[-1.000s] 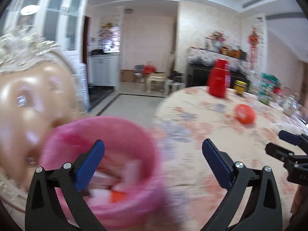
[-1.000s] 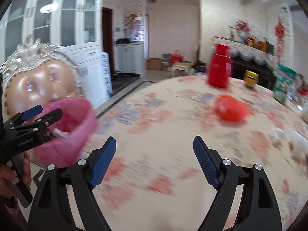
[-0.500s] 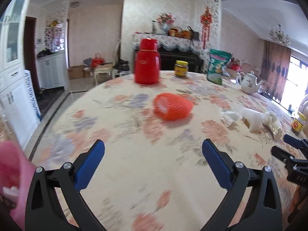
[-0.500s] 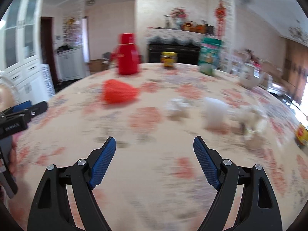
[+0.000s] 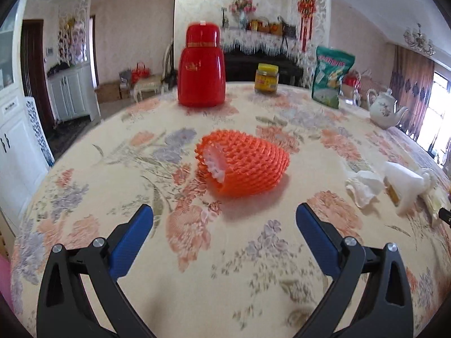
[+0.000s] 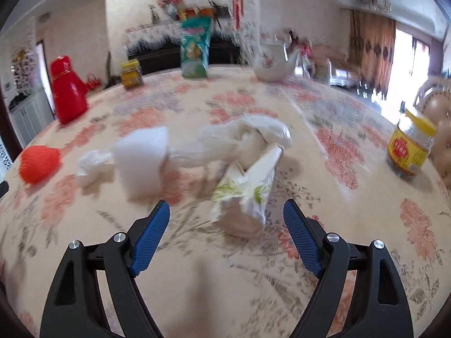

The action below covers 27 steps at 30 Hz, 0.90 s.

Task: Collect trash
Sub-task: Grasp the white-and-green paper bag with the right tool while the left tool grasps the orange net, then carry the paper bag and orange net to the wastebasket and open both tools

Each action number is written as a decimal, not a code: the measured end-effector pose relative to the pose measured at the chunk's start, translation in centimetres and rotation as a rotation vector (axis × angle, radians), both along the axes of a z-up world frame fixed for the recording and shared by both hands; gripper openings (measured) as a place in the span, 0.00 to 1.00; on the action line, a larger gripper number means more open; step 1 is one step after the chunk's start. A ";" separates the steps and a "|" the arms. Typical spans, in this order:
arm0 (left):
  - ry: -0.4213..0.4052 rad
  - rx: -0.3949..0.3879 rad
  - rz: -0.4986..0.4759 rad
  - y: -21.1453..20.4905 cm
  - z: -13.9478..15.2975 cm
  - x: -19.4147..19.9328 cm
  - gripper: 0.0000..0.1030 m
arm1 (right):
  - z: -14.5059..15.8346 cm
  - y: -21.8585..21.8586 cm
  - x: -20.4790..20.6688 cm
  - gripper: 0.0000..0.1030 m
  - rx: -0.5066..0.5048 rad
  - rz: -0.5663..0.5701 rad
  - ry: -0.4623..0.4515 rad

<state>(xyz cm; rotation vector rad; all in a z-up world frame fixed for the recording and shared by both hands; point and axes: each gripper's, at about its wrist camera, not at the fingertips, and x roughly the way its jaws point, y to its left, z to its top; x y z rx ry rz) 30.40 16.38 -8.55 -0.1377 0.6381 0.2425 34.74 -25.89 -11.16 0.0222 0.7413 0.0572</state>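
An orange foam fruit net [image 5: 243, 163] lies on the floral tablecloth straight ahead of my left gripper [image 5: 224, 218], which is open with nothing between its fingers. In the right wrist view a crushed paper cup with green leaf print [image 6: 248, 188] lies just ahead of my open right gripper [image 6: 227, 214]. Behind it sit a white plastic bag [image 6: 242, 138], a white cup on its side [image 6: 141, 157] and a crumpled tissue [image 6: 91, 164]. The orange net [image 6: 39, 163] shows at the far left there. The same tissue [image 5: 363, 187] and white cup [image 5: 403, 188] appear at the right of the left wrist view.
At the table's far side stand a red thermos [image 5: 201, 67], a yellow-lidded jar [image 5: 266, 79], a green snack bag [image 5: 331, 76] and a white teapot [image 5: 384, 109]. Another jar with its lid ajar [image 6: 410, 152] stands near the right edge. A pink sliver [image 5: 4, 278] shows at the left.
Both grippers have swung from the pink bin by the chair to the right over the table. The left now faces the orange net, the right the crushed cup. Both stayed open.
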 end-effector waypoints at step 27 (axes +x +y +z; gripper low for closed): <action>0.120 -0.004 -0.129 -2.2 -1.4 7.7 0.40 | -1.0 -0.5 2.6 0.43 0.015 -0.024 0.084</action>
